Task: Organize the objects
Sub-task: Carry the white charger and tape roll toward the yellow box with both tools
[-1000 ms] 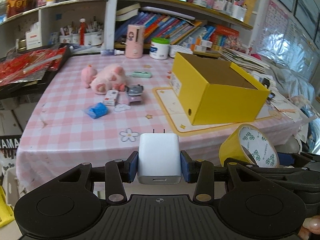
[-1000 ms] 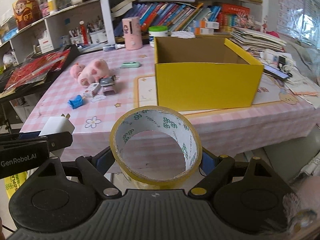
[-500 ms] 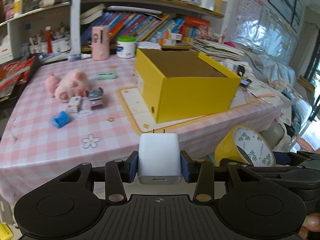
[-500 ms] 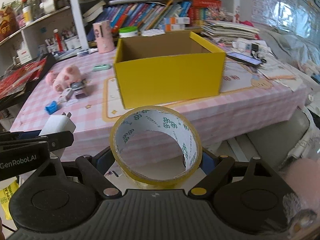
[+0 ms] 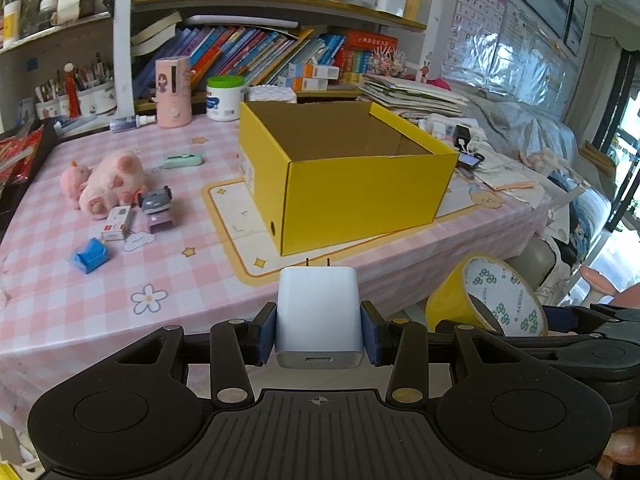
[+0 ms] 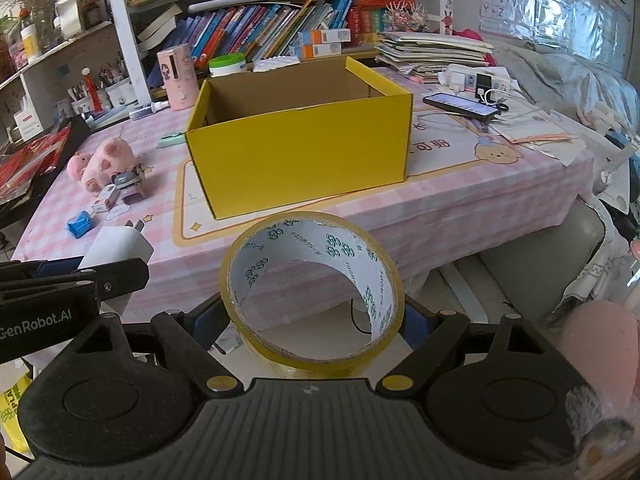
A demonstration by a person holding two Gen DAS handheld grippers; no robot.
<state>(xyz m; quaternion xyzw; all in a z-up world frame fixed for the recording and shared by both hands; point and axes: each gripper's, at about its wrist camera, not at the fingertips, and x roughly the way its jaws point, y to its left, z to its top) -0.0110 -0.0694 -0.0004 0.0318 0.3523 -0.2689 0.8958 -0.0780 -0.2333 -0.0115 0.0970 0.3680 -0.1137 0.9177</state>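
Observation:
My left gripper (image 5: pixel 319 336) is shut on a white plug charger (image 5: pixel 319 312), held just off the table's near edge. My right gripper (image 6: pixel 310 316) is shut on a roll of yellow tape (image 6: pixel 312 284); the roll also shows in the left wrist view (image 5: pixel 486 300). An open, empty yellow cardboard box (image 5: pixel 344 172) stands on the pink checked table (image 5: pixel 120 276), ahead of both grippers; it also shows in the right wrist view (image 6: pixel 300 140). The charger also shows at the left of the right wrist view (image 6: pixel 120 248).
On the table left of the box lie pink plush pigs (image 5: pixel 108 178), a blue object (image 5: pixel 91 256), a small white box (image 5: pixel 117 222), a grey toy (image 5: pixel 156 200) and a green item (image 5: pixel 184 159). A phone (image 6: pixel 460 105) and papers lie to the right. Bookshelves stand behind.
Both grippers have moved right and closer to the table, so the yellow box now sits more centred and larger ahead. Both grips are unchanged.

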